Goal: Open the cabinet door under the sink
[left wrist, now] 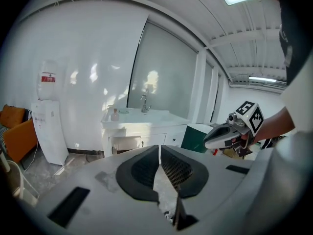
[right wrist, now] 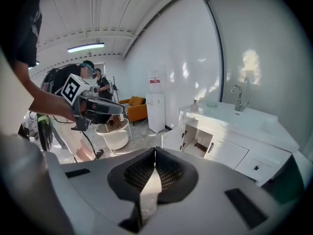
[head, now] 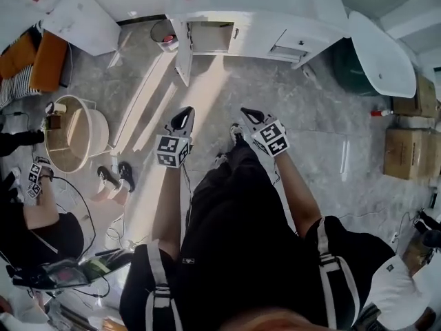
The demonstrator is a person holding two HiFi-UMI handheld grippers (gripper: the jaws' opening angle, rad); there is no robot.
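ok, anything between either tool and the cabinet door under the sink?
Nothing visible. Only bare floor lies between the left tool, the right tool and the cabinet door. Both tools are shut and empty, well short of it. The door already stands swung open.

Cabinet door (head: 182,57) standing out left of sink cabinet (head: 289,36), left gripper (head: 185,113) beside right gripper (head: 249,113), well before both.
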